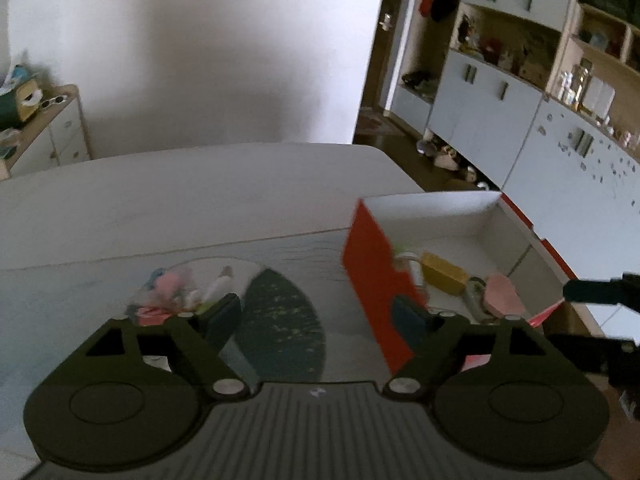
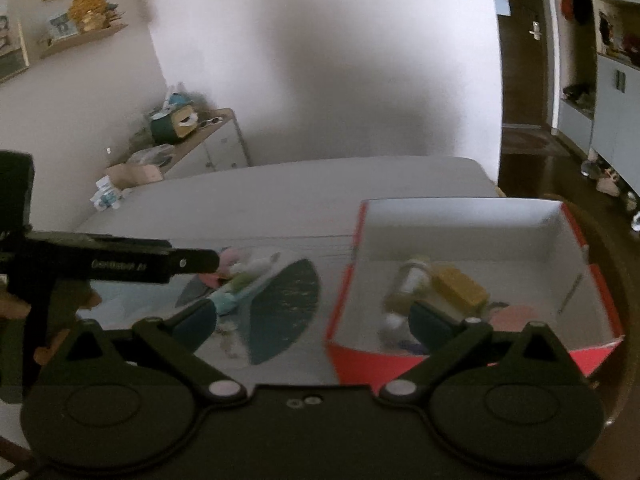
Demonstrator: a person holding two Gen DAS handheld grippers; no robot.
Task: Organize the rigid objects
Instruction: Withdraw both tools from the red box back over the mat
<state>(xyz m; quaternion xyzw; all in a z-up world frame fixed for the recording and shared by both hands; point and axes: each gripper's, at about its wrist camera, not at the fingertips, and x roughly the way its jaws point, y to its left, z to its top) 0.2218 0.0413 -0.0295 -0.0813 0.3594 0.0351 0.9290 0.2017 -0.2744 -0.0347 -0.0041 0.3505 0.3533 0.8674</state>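
Both left tongs (image 1: 316, 316) and right tongs (image 2: 314, 322) gape empty; best pluck one piece from the small pile (image 1: 180, 292) left of the red box (image 1: 374, 280), then lower it inside gently

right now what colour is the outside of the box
Red outside, white inside on the box; the right wrist view shows it best.

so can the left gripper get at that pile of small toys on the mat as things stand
Probably yes: the left gripper is open and empty, and the toy pile lies just ahead with nothing between.
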